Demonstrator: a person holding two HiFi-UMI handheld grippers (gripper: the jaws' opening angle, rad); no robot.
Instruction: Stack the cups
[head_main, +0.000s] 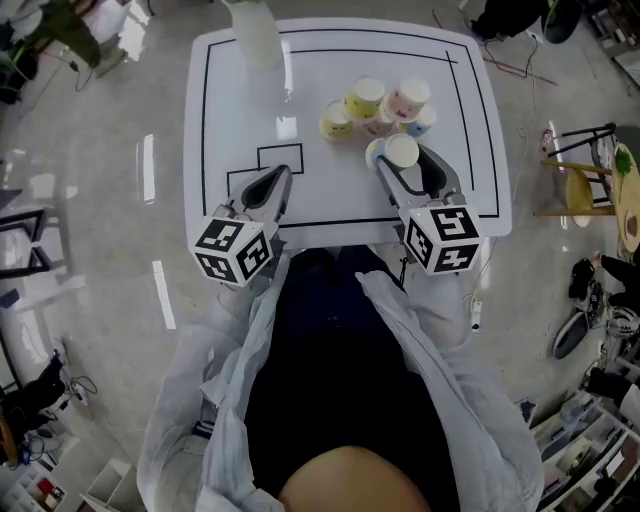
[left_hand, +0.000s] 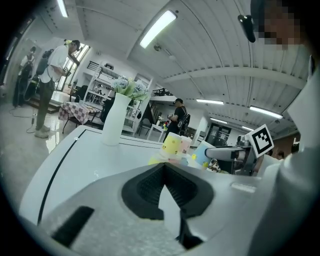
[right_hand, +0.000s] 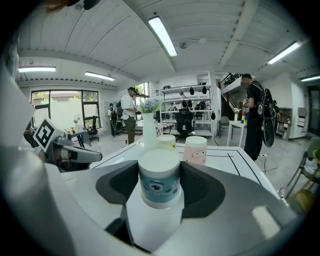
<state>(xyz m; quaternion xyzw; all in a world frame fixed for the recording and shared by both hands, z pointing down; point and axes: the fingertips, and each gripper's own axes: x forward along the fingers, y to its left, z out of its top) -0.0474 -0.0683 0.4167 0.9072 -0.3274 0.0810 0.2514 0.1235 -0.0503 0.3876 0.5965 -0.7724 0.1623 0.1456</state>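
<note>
My right gripper (head_main: 404, 160) is shut on a blue cup (right_hand: 159, 185) that is held upside down, its white base facing up, above the table's near right part. Beyond it stand several cups in a cluster: a yellow cup (head_main: 364, 98), a pink cup (head_main: 408, 97), a second yellow cup (head_main: 335, 122) and a blue one (head_main: 421, 122). In the right gripper view the yellow cup (right_hand: 166, 141) and pink cup (right_hand: 195, 150) stand just behind the held one. My left gripper (head_main: 281, 176) is shut and empty over the table's near left, apart from the cups.
A tall white vase (head_main: 255, 35) with flowers stands at the far left of the white table (head_main: 240, 110), which carries black lines. People stand in the room beyond. A yellow stool (head_main: 580, 190) is on the floor to the right.
</note>
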